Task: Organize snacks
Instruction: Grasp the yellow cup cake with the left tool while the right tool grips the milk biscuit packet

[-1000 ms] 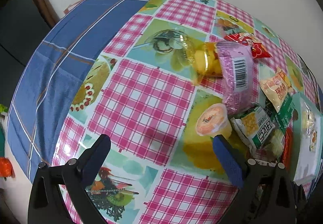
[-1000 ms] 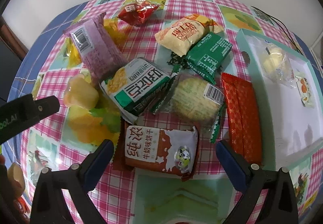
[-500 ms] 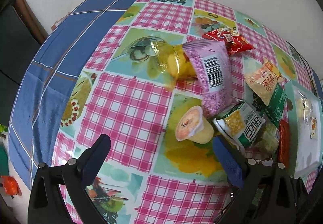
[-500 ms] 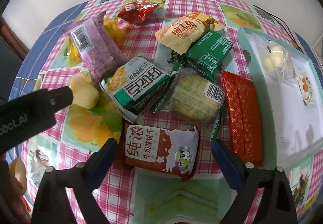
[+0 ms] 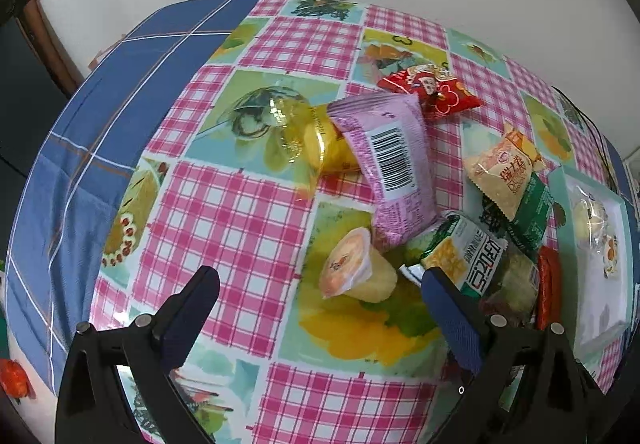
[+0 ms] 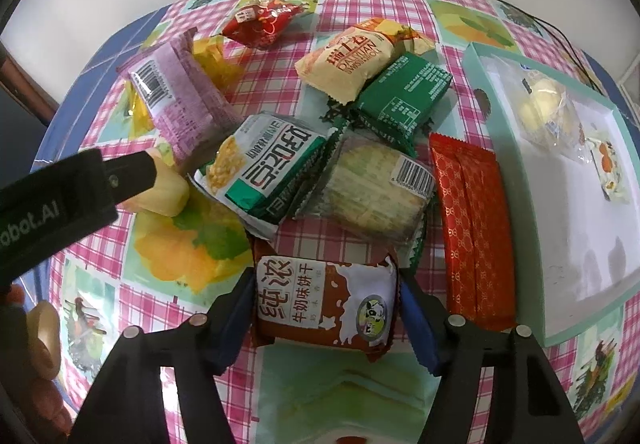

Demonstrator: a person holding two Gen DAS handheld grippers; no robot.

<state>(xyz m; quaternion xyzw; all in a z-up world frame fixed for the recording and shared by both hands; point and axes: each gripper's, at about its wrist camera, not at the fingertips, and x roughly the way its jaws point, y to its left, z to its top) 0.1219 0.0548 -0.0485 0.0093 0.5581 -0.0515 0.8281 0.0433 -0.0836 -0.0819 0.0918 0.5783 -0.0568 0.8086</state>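
Observation:
Snack packets lie piled on the checkered tablecloth. My right gripper [image 6: 326,308] is shut on the brown-and-white milk biscuit packet [image 6: 324,310], its jaws pressing both sides. My left gripper [image 5: 320,300] is open, its jaws on either side of a jelly cup [image 5: 356,270] lying on its side; that cup also shows in the right wrist view [image 6: 164,190]. Nearby lie a purple packet [image 5: 390,168], a green-and-white corn packet [image 6: 266,164], a clear cracker packet [image 6: 372,192], a red flat packet [image 6: 472,228], a beige packet [image 6: 352,60] and a dark green packet [image 6: 404,94].
A light teal tray [image 6: 476,84] at the right holds a clear bag of yellow sweets [image 6: 548,108] and a small packet [image 6: 608,168]. A red packet [image 6: 260,20] and a yellow clear bag [image 5: 288,128] lie at the far side. A dark cable [image 6: 560,40] runs behind the tray.
My right gripper's jaws have closed onto the milk biscuit packet. My left gripper has moved toward the jelly cup, which now lies between its open jaws.

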